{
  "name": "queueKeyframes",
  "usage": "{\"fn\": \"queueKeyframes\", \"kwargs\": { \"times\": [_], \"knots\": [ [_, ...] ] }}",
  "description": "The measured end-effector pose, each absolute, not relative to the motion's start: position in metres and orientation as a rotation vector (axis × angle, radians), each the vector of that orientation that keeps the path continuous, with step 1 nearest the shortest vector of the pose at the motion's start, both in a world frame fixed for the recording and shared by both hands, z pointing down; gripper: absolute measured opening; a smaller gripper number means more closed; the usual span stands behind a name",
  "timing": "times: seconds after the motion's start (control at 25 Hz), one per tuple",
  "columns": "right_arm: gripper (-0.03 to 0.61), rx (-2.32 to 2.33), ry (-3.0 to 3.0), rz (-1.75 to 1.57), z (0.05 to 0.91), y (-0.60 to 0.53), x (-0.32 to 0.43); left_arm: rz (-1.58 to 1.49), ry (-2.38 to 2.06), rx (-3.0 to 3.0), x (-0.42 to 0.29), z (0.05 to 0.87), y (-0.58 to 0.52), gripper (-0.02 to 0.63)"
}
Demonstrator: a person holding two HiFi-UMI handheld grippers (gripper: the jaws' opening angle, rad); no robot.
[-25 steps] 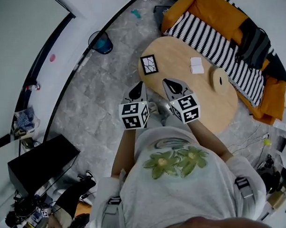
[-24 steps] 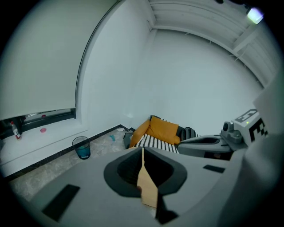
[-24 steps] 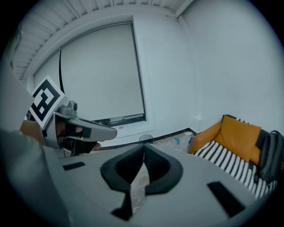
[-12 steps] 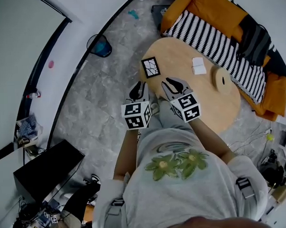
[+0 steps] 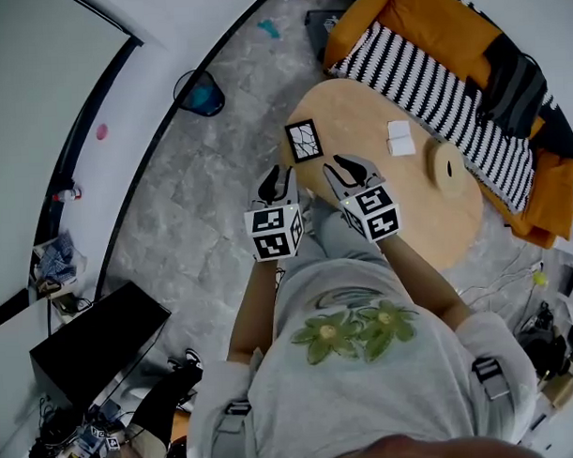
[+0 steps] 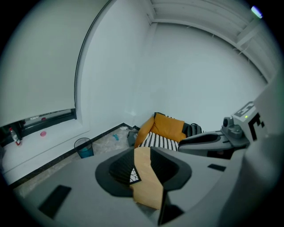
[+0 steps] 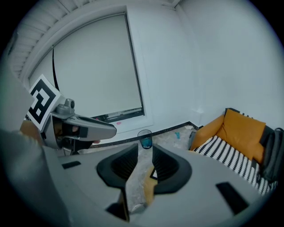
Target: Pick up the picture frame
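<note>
Before you: oval wooden table [image 5: 398, 205] | on it: white pad [image 5: 400, 138], round wooden disc [image 5: 446, 165] | beyond: orange sofa [image 5: 420, 12], striped blanket [image 5: 431, 77] | your left: blue bin [image 5: 200, 90] on floor [image 5: 201, 193]

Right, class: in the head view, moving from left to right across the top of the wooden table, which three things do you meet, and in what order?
picture frame → white pad → round tan object
</note>
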State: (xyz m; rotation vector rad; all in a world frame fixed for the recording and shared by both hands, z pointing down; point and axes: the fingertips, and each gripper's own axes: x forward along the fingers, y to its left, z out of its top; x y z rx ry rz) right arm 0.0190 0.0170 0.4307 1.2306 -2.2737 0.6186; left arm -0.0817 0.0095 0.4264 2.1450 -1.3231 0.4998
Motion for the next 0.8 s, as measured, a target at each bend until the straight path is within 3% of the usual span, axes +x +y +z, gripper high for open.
{"fn": "queueKeyframes", "kwargs": {
  "times": [0.8],
  "knots": [
    [0.091, 1.179, -2.245, 0.698, 0.506, -0.03, 0.03, 0.537, -1.322, 2.072, -0.072, 0.506, -0.029, 0.112]
  ]
}}
